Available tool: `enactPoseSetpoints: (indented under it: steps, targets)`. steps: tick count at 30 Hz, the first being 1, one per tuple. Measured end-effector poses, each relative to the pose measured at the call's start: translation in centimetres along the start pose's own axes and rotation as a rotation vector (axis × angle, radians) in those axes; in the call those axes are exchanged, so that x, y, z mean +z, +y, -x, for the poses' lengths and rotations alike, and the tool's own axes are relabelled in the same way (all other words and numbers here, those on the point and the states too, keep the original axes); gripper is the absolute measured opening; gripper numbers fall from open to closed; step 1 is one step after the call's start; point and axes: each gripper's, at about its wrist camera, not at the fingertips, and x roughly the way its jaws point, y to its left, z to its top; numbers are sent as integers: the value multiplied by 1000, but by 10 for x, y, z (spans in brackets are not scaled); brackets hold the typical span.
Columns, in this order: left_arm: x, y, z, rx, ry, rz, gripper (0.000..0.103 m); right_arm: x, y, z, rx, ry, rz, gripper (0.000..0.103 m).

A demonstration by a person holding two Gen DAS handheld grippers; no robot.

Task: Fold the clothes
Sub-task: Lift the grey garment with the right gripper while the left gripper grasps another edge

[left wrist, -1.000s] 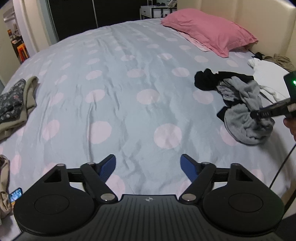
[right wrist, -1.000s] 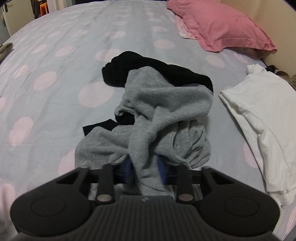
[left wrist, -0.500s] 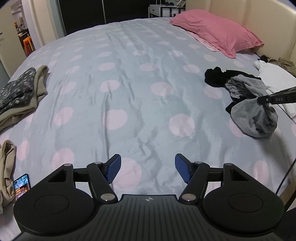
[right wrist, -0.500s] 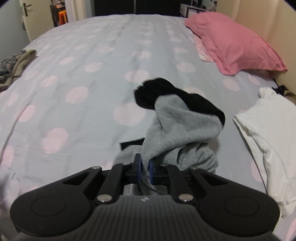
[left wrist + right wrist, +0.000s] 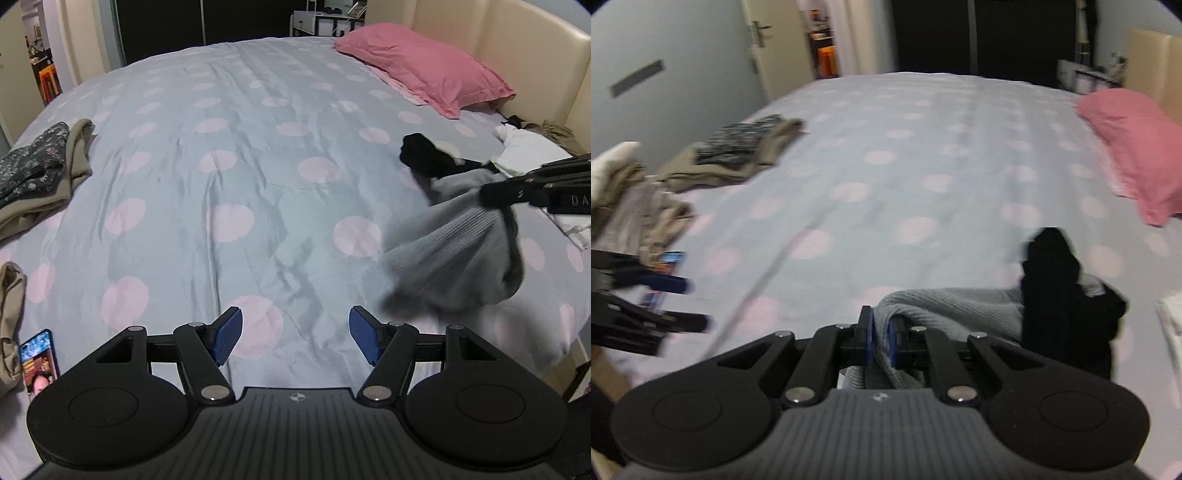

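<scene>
Holding grey knit [image 5: 945, 306], soft, light, limp: we are pinching it with right gripper [image 5: 881, 341]; left gripper [image 5: 295, 334], at nine o'clock, gaping empty, is needing a free hem.

A crumpled grey ribbed garment [image 5: 454, 254] hangs lifted off the bed, a black garment [image 5: 424, 155] tangled with it.

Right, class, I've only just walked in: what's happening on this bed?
A person with a gripper in each hand is sorting laundry for folding. The right gripper is clamped on a grey garment, lifting it off the bed with a black garment trailing. The left gripper is open and empty.
</scene>
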Motion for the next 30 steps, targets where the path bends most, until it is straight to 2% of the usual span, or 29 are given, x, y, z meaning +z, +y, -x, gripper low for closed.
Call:
enactPoseSetpoints:
  steps: [7,14,20,24,27,30]
  targets:
    - [-10,-5,9,-79,-35,-26,63,10,43,0,154,-12,16,10]
    - [-22,-20,0,-124,-25,-73,63,10,62,-13,184,30,36,10]
    - [-28,-41,-3,-141,-37,-169,63,10,69,-12,207,39,37,10]
    - [-28,-40,-2,-154,-44,-156,63,9,75,-6,242,39,46,10]
    - [-28,-36,-3,-194,-40,-130,53,8,79,-3,267,38,49,10]
    - [-28,-34,-4,-228,-26,-113,29,9,81,2,298,33,43,9]
